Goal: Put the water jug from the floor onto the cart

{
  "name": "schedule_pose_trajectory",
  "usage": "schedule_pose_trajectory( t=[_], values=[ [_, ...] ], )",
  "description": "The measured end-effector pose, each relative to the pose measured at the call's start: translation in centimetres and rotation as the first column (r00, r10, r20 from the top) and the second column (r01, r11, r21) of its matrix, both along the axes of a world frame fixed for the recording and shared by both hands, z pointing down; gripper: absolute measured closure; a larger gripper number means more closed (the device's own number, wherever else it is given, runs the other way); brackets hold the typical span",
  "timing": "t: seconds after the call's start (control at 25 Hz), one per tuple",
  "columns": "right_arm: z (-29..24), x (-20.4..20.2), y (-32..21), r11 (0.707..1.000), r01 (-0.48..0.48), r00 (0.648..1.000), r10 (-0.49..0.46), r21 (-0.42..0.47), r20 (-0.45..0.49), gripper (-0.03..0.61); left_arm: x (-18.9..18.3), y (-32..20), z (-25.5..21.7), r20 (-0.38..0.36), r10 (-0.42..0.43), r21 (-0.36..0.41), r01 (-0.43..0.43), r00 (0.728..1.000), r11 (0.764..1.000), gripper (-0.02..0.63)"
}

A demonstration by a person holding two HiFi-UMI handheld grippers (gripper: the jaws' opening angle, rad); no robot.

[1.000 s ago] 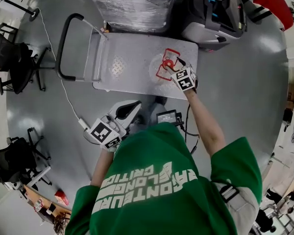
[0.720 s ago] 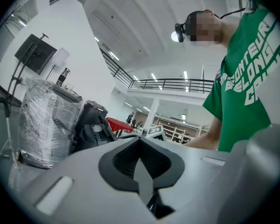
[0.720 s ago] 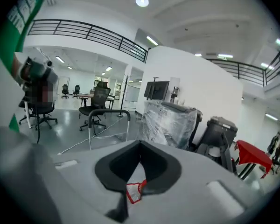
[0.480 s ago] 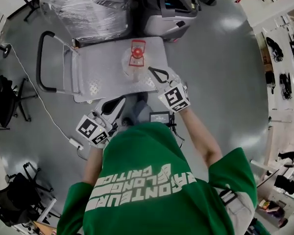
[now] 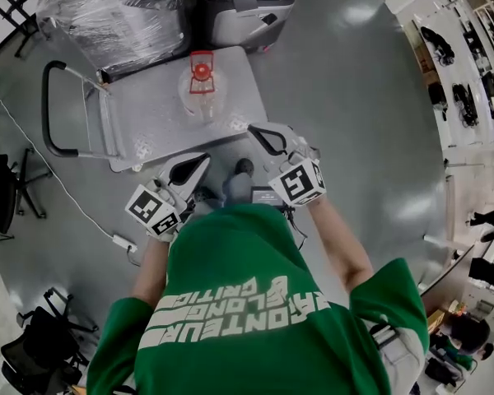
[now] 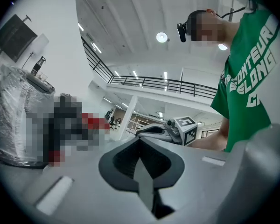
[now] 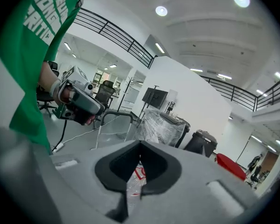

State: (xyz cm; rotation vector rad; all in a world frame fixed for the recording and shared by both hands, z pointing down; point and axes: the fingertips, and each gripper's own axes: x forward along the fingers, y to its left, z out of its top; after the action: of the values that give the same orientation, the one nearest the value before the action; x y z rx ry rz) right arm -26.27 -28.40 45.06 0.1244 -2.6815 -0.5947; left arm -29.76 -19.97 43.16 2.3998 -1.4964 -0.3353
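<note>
Grey workshop floor (image 5: 354,138), open and well lit, with a wrapped pallet (image 5: 115,11) beyond the cart (image 5: 148,126). The water jug (image 5: 199,89) stands on the cart's deck, toward the far side, and appears upright with its red top facing up. Neither tool touches it.

The left gripper (image 5: 199,160) is clenched on nothing, jaws meeting edge to edge. The right gripper (image 5: 253,130) is likewise clenched and empty, held over the near edge of the deck, apart from the jug.

My judgement is that the placing is done and what remains is to stand clear. I would keep both tools up and close to the body, avoid brushing the cart, and confirm the jug sits flat and well in from every edge.
</note>
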Motion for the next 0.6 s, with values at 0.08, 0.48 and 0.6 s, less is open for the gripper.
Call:
schedule_pose_trajectory(
  t=[0.08,0.48,0.6],
  values=[
    [-0.3,1.1,0.2,1.0,-0.001,1.0,0.001,-0.006,-0.007,0.586,0.7,-0.1,-0.1,0.01,0.007,0.001,-0.007,1.0,1.0,0.6],
    [-0.8,4.4,-0.7,0.987,0.038,0.998,-0.028,-0.156,0.06,0.586,2.9,-1.7,-0.8,0.029,-0.057,-0.01,0.057,0.998,0.998,0.6],
    [-1.2,5.6,-0.8,0.968,0.089,0.994,-0.07,-0.234,0.087,0.586,4.6,-2.8,-1.6,0.03,-0.076,-0.005,0.077,0.997,0.997,0.6]
  ],
)
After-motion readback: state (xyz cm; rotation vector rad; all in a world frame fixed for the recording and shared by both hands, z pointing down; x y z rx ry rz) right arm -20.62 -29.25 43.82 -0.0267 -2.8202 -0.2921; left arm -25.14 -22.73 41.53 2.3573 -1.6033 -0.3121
